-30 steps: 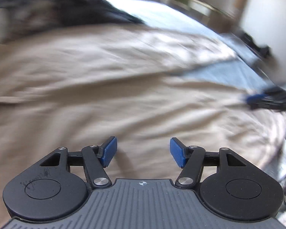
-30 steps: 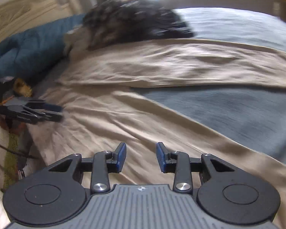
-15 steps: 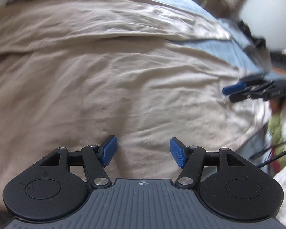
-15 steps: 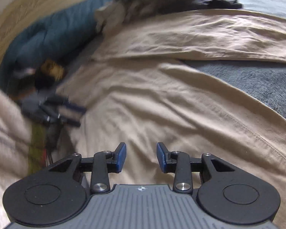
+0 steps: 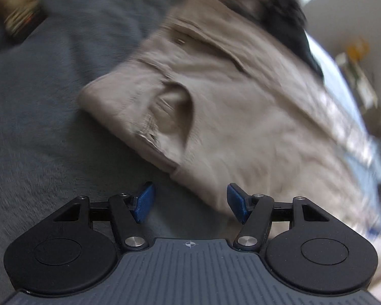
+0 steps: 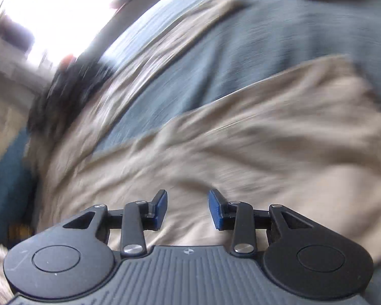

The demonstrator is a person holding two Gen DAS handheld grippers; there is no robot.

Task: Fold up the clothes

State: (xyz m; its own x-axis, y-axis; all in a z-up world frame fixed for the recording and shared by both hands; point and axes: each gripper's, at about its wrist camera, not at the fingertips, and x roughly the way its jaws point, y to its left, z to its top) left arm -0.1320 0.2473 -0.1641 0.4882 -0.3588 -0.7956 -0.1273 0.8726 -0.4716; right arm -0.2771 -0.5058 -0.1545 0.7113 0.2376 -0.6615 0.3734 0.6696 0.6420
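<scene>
Beige trousers (image 5: 241, 106) lie spread on the grey bedcover (image 5: 38, 127). Both hands have swung apart to opposite ends: left gripper (image 5: 189, 202) empty, agape by the waistband; right gripper (image 6: 188, 209), jaws just widening, over a leg, ready to pinch.

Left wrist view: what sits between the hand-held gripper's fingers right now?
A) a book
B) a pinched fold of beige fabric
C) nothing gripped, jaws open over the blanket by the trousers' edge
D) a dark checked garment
C: the left hand-held gripper has its blue pads apart with only the grey blanket showing between them; the beige trousers lie just beyond, ungripped.
</scene>
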